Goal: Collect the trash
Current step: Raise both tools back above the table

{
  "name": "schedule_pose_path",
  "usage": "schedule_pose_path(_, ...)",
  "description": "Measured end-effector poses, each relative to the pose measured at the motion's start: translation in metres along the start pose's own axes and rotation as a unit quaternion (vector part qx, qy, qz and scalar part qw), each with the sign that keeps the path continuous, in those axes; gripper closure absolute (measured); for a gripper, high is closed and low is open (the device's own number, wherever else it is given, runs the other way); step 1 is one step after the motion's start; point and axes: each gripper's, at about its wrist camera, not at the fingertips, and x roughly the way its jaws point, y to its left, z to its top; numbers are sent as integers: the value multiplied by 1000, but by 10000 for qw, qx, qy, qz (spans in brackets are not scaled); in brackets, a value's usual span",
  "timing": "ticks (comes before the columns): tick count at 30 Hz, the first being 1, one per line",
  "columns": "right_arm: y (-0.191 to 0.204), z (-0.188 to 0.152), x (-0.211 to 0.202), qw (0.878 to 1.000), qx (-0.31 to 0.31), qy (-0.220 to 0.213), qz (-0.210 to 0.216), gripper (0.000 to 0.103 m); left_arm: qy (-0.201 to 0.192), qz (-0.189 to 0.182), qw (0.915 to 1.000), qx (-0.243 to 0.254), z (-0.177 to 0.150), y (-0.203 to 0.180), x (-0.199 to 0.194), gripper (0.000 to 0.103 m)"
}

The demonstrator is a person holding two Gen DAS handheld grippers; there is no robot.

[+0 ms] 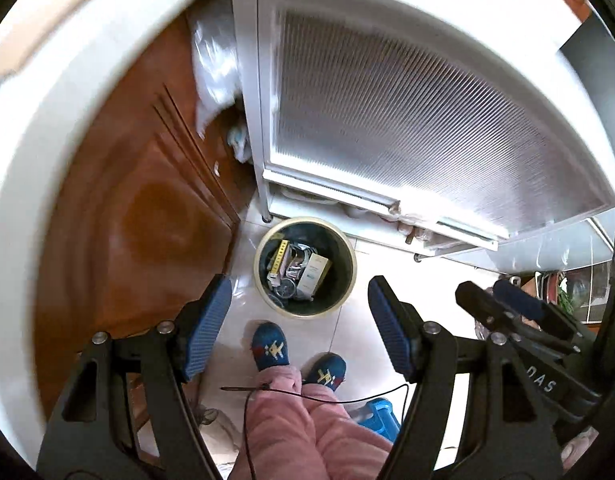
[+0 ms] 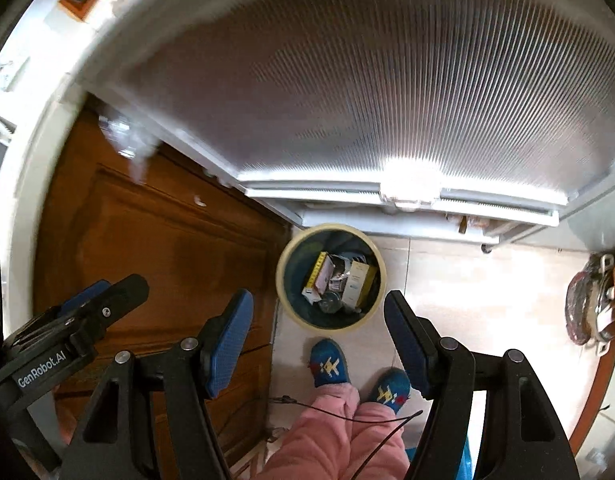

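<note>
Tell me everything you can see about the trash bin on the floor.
The trash bin is round, with a cream rim and a dark liner or inside. It stands upright and open on pale floor tiles, between a brown wooden door and a white cabinet, just beyond the person's slippers. Inside lie small cartons, one edged in yellow, and crumpled wrappers. Neither gripper touches it.

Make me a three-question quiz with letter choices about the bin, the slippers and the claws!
1. Where is the round cream-rimmed trash bin?
A on the pale tiled floor
B on a shelf
C in a claw

2. What colour are the person's slippers?
A red
B blue
C white

3. How is the left claw?
A shut on a box
B shut, empty
C open, empty

Answers: 1 A, it stands on the tiles before the feet; 2 B, both are blue with yellow shapes; 3 C, its blue pads stand apart with nothing between.
</note>
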Motion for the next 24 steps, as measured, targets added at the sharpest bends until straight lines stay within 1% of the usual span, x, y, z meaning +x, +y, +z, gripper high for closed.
schedule_pose_path(1, 5, 3, -17, 10000, -56, -54, 28, 34, -39, 1, 10000, 15, 3, 0, -13, 35)
schedule_pose_path(4, 20, 11, -61, 9994, -201, -249, 97, 34, -227, 161, 9995, 142, 14, -2, -59, 35)
schedule_pose_path(7, 36, 23, -101, 9980, -376, -491, 153, 34, -432, 261, 9985, 195, 26, 0, -92, 35)
schedule_pose_path(12, 57, 48, -164, 9931, -636, -965, 196, 34, -790, 142, 9967, 105, 53, 8, -149, 35)
schedule_pose_path(16, 73, 72, -203, 9885, -710, -1318, 232, 33, -1045, 52, 9945, 110, 75, 13, -178, 35)
schedule_pose_path(19, 83, 91, -224, 9853, -723, -1523, 265, 33, -1217, -29, 9925, 144, 93, 21, -194, 35)
schedule_pose_path(24, 104, 118, -249, 9792, -768, -1872, 171, 33, -1451, -120, 9890, 249, 126, 36, -205, 35)
